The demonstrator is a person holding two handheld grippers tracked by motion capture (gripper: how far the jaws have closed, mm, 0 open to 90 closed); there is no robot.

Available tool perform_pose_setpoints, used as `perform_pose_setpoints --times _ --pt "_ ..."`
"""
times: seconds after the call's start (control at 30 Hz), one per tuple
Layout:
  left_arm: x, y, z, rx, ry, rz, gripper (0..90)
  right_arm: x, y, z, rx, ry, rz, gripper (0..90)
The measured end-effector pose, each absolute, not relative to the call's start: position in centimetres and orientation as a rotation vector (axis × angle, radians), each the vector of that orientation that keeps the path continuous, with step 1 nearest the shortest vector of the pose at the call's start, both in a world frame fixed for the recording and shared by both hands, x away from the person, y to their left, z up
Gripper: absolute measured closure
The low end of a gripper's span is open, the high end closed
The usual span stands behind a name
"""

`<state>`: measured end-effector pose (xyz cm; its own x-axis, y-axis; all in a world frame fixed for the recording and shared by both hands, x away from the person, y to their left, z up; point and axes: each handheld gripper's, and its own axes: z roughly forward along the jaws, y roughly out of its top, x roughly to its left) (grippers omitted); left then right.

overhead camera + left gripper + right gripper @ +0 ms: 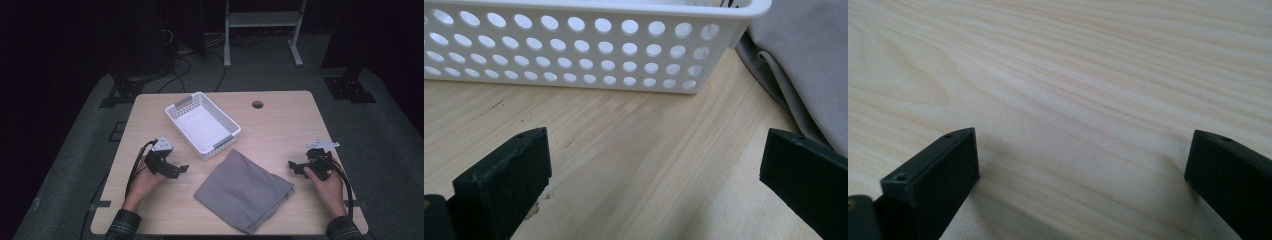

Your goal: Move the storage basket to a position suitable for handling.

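A folded grey cloth [245, 191] lies on the wooden table [280, 125] near its front edge, between my two hands. Behind it stands a white perforated basket [202, 125] with nothing visible inside. My left gripper [180, 170] rests left of the cloth, open, with bare wood between its jaws; the left gripper view has the basket wall [574, 55] ahead and the cloth's edge [804, 65] at the right. To the right of the cloth my right gripper [296, 167] is open over bare table [1073, 100], holding nothing.
A round cable hole [257, 104] sits near the table's far edge. Beyond the table are a dark floor with cables [185, 65] and the legs of a white frame [260, 30]. Each gripper's cable trails back along the forearm.
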<state>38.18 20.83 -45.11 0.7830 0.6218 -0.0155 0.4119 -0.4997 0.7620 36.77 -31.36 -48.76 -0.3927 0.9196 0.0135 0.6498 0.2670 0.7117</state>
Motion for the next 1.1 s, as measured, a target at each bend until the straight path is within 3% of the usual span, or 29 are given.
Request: perform_pose_setpoints --times 1.1 --pt "42.7 19.9 -42.2 2.116 0.768 0.355 0.0 36.8 -31.4 -48.8 1.421 2.139 0.905 0.0"
